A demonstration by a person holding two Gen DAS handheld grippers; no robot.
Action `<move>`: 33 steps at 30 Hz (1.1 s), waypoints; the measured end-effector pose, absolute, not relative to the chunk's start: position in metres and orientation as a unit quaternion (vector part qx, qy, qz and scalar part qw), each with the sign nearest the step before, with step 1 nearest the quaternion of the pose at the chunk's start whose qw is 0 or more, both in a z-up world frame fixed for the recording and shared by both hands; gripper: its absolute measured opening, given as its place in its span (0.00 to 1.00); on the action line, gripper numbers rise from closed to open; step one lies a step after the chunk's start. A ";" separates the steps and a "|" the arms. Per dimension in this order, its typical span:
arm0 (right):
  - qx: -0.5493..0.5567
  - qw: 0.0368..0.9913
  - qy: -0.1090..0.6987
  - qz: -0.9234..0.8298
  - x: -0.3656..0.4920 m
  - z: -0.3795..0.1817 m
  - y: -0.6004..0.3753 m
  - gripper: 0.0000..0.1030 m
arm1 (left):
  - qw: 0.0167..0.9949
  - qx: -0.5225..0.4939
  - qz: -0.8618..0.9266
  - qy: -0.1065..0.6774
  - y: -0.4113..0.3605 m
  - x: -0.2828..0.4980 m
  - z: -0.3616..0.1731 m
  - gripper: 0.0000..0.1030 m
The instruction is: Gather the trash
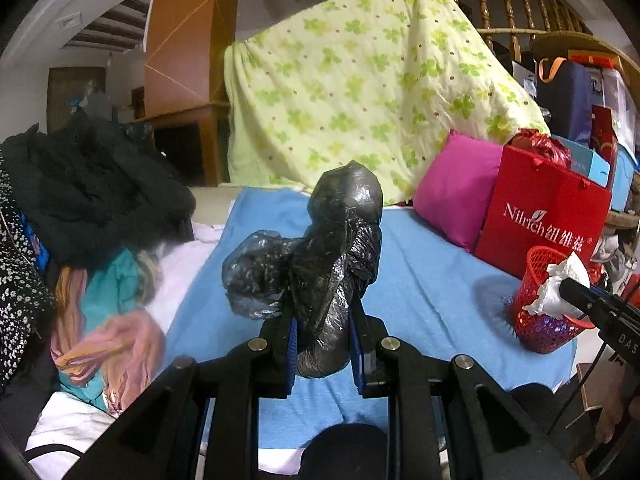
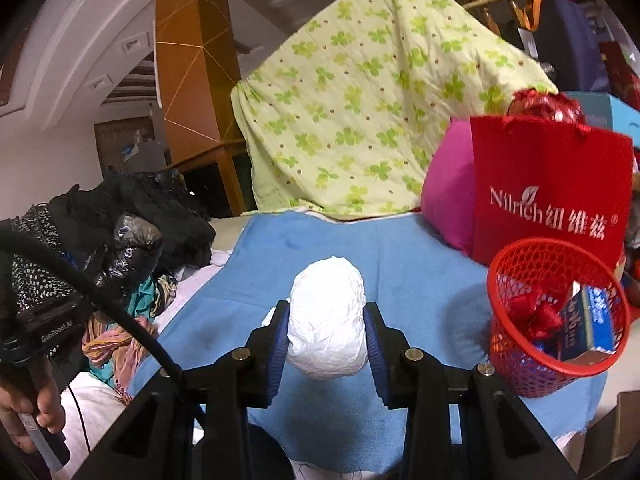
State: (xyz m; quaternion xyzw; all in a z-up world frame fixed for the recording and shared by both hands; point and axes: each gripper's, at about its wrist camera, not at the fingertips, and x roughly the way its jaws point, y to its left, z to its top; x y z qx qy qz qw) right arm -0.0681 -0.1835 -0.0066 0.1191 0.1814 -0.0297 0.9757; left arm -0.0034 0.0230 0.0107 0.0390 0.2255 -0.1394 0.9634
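Note:
My left gripper (image 1: 323, 320) is shut on a crumpled black plastic bag (image 1: 340, 248) and holds it up above the blue cloth (image 1: 420, 280). My right gripper (image 2: 326, 320) is shut on a crumpled white paper wad (image 2: 327, 320), held above the same blue cloth (image 2: 380, 248) to the left of the red mesh basket (image 2: 556, 320). The basket holds a red ribbon and a blue carton. In the left wrist view the right gripper's finger and the white wad (image 1: 560, 288) sit in front of the basket (image 1: 540, 320). The left gripper with the black bag (image 2: 132, 248) shows in the right wrist view.
A red Nilrich paper bag (image 2: 548, 200) and a pink cushion (image 2: 448, 200) stand behind the basket. A green floral quilt (image 2: 360, 100) hangs at the back. A pile of dark and coloured clothes (image 1: 80, 208) lies on the left.

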 end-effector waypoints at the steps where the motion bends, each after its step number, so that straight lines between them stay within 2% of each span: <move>1: 0.117 0.976 0.180 -0.027 -0.070 -0.005 -0.183 0.37 | 0.965 0.040 -0.136 0.221 0.023 -0.006 0.013 0.22; 18: 0.104 0.986 0.122 -0.044 -0.129 0.020 -0.196 0.37 | 0.969 0.069 -0.149 0.186 -0.014 -0.044 0.042 0.22; 33: 0.098 0.989 0.099 -0.040 -0.147 0.023 -0.201 0.37 | 0.969 0.087 -0.144 0.180 -0.021 -0.054 0.046 0.23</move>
